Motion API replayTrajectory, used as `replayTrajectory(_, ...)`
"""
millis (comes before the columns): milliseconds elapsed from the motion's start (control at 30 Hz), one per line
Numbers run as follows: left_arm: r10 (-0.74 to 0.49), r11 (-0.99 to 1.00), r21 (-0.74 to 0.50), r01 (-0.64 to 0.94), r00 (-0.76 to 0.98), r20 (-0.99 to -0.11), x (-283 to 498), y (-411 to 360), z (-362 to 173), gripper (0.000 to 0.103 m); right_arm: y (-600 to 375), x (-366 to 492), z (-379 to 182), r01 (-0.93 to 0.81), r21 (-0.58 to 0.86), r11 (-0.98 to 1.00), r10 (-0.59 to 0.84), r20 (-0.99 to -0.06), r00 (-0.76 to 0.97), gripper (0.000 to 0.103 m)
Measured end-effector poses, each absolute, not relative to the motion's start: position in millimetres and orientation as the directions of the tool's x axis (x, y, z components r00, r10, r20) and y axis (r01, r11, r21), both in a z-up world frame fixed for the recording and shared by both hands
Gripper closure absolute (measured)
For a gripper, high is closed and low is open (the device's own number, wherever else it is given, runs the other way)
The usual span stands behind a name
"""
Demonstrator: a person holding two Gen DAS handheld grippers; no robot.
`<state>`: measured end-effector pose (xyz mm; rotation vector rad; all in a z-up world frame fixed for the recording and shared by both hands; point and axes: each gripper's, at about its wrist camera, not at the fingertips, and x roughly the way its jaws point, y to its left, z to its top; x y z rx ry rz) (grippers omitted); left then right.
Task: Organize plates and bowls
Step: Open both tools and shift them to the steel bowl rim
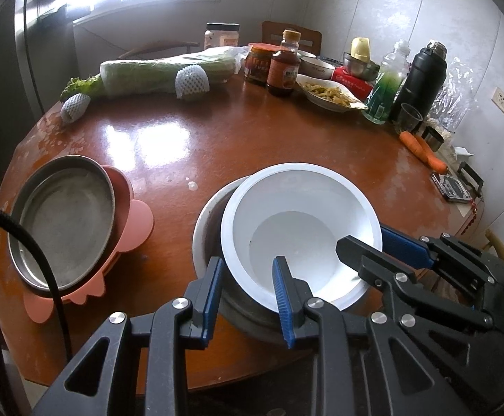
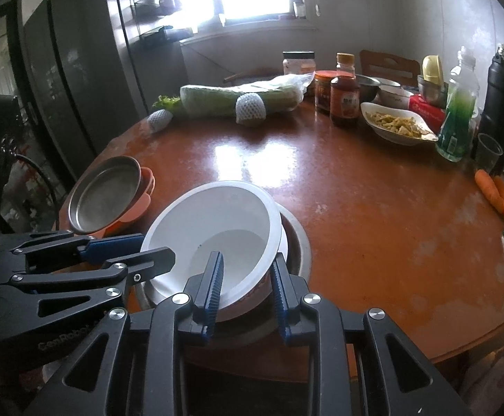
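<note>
White bowl [image 1: 300,228] rim sits clamped between both grippers' jaws.

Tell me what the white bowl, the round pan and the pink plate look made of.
White bowl: matte, thin-rimmed, probably plastic or melamine. Round pan: dull grey brushed metal, likely stainless steel. Pink plate: flat matte with a lobed edge, seemingly silicone or plastic.

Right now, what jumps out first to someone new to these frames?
A white bowl sits tilted inside a metal bowl at the table's near edge, both grippers clamped on its rim: left, right. To the left, a steel plate rests on a pink plate.
</note>
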<state>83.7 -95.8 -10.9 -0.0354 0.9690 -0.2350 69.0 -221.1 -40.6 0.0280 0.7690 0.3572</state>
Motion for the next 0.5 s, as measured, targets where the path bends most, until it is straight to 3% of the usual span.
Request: replayTrajectory(500, -0.219, 0.974, -0.141, 0.179, 0.557, -0.801, 79.3, -91.2, -6.1, 0.074, -223.1, 68.0, -39.5, -0.292, 0.149, 0.945, 0.313, -0.677, 0.667, 0.07)
